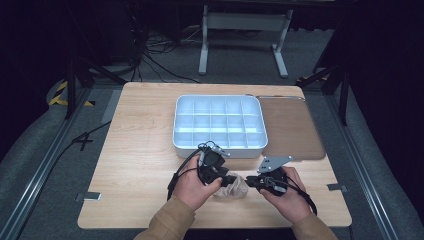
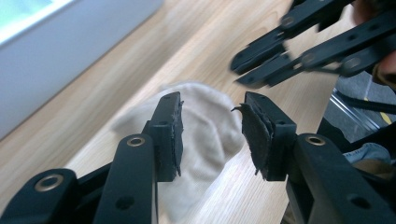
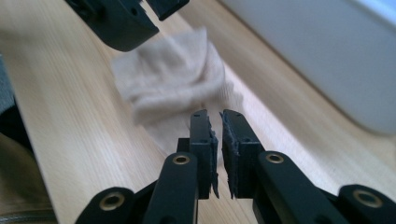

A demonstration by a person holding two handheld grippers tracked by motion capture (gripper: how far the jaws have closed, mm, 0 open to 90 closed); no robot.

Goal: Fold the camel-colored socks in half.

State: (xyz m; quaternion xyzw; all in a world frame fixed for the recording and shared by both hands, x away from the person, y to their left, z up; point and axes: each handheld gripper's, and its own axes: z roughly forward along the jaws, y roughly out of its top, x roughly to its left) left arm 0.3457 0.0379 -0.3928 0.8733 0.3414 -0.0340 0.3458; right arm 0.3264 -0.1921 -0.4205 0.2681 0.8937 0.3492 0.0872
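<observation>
Both grippers, left gripper (image 1: 231,178) parted and right gripper (image 1: 248,180) barely ajar, grip nothing; folded beige sock (image 1: 233,188) lies loose, divided tray (image 1: 187,141) unfilled.

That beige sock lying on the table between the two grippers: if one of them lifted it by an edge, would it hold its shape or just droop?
The beige sock would probably droop: it lies bunched in soft folds on the wooden table. It looks like thin knit, so likely light. Pushed, it would likelier crumple or drag than slide.
</observation>
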